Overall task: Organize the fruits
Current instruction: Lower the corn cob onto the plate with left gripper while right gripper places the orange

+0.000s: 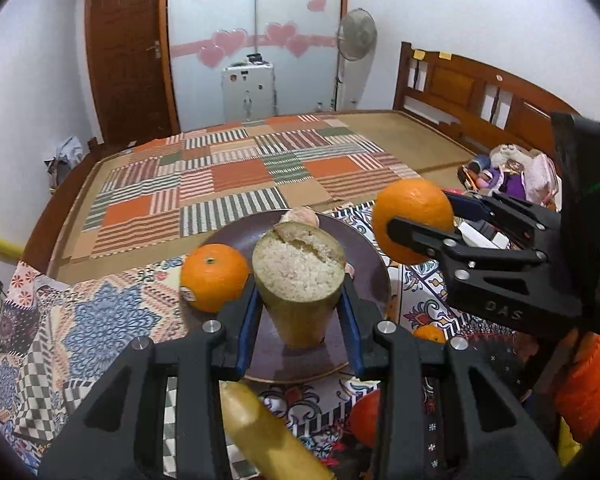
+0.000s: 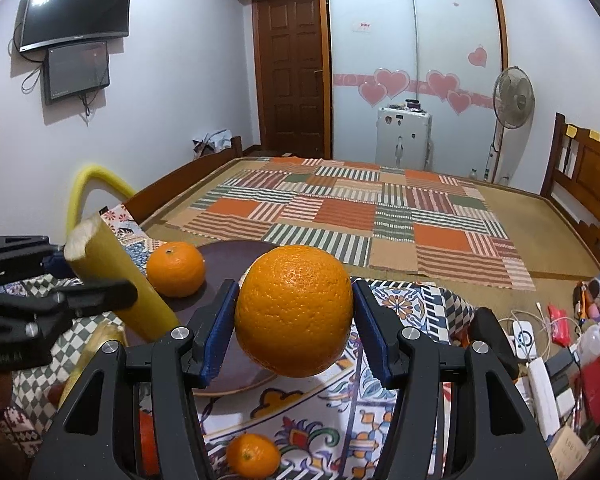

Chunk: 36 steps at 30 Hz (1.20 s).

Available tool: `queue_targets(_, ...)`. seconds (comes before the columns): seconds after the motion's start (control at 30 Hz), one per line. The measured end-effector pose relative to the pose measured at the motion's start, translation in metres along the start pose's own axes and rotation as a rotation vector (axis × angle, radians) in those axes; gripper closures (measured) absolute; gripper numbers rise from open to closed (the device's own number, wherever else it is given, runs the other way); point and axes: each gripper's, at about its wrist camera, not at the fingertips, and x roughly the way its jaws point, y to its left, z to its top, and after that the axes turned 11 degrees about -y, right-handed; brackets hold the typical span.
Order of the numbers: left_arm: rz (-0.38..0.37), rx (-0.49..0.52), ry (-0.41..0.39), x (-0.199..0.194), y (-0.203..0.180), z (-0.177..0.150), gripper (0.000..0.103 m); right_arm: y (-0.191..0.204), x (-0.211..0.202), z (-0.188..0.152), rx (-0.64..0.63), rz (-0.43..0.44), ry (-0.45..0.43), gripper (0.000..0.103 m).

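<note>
2 tools grip: left sugarcane piece, right orange.

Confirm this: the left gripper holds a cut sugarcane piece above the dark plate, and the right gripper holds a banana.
Not quite. The right gripper holds a large orange, not a banana; the right wrist view shows it clamped between the blue pads. The left gripper does hold the cut sugarcane piece above the dark plate.

Round bright orange fruit, dark purple round plate, yellow-green cut cane stalk, orange-and-green striped patchwork mat, blue-padded black fingers.
</note>
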Motion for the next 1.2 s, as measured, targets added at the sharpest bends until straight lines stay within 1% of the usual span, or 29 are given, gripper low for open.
queue_targets(0.13,-0.001,-0.015,0.042,0.019,-0.002,0.0,0.066,-0.002,0.008,0.001,-0.017,0.0,0.014,0.049)
queue_targets(0.17,0.002,-0.022,0.035,0.021,-0.001,0.001,0.066,-0.002,0.009,0.001,-0.02,0.0,0.016,0.049)
queue_targets(0.37,-0.004,-0.072,0.059,0.041,0.011,0.008,0.066,-0.004,0.016,0.002,-0.022,0.011,0.038,0.049)
queue_targets(0.47,0.004,-0.097,0.074,0.053,0.016,0.012,0.066,-0.004,0.02,0.003,-0.031,0.011,0.045,0.049)
queue_targets(0.57,0.021,-0.105,0.082,0.063,0.02,0.017,0.066,-0.001,0.024,0.004,-0.042,0.021,0.055,0.049)
queue_targets(0.7,0.023,-0.109,0.104,0.075,0.022,0.021,0.066,0.001,0.032,0.003,-0.059,0.024,0.076,0.049)
queue_targets(0.87,0.036,-0.116,0.122,0.09,0.022,0.024,0.066,-0.001,0.042,0.0,-0.042,0.044,0.114,0.049)
queue_targets(1.0,0.049,-0.099,0.126,0.097,0.02,0.023,0.066,0.001,0.045,-0.002,-0.047,0.064,0.131,0.049)
queue_targets(1.2,0.049,-0.124,0.18,0.111,0.026,0.017,0.066,0.008,0.044,-0.003,-0.076,0.067,0.134,0.049)
